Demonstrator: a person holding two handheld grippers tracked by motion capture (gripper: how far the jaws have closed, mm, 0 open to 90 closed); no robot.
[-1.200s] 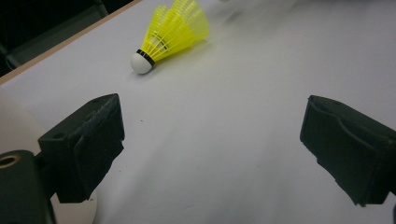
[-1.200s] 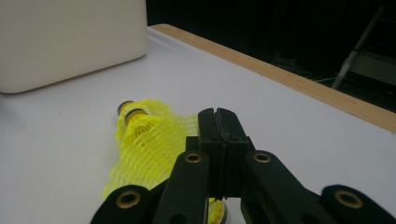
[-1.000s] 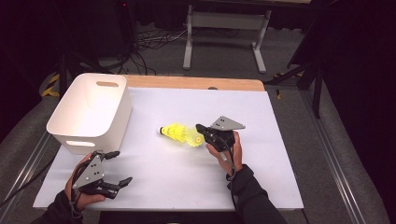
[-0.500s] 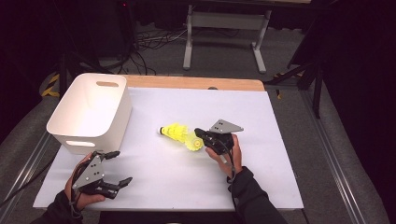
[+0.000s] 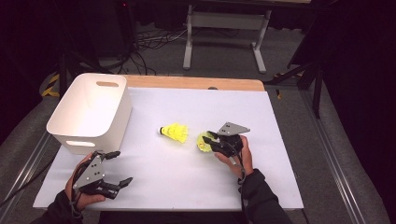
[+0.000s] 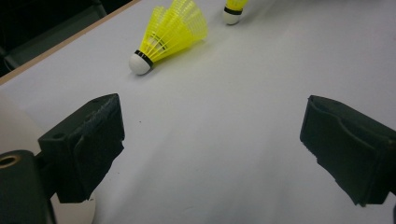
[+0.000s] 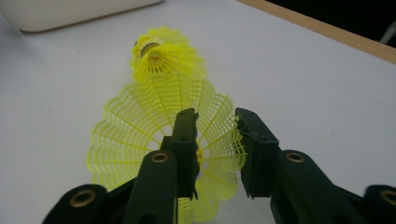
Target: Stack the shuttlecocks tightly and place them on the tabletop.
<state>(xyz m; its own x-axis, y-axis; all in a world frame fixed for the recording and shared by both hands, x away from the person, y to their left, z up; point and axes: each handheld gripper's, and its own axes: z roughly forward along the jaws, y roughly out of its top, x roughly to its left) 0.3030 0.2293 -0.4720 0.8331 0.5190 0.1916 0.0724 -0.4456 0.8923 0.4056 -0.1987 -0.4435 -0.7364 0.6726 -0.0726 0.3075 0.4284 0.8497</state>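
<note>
While our right gripper (image 5: pixel 207 141) pinches the skirt rim of a yellow shuttlecock (image 7: pixel 163 154) at mid-tabletop (image 5: pixel 196 112), one jaw inside the skirt and one outside, a second yellow shuttlecock (image 5: pixel 174 132) lies on its side just beyond it. Our left gripper (image 5: pixel 119 168), jaws spread wide, rests near the white bin (image 5: pixel 91 112).

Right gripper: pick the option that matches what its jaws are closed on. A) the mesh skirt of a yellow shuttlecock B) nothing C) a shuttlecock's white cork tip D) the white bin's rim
A: the right gripper pinches the yellow shuttlecock by its open mesh skirt.
</note>
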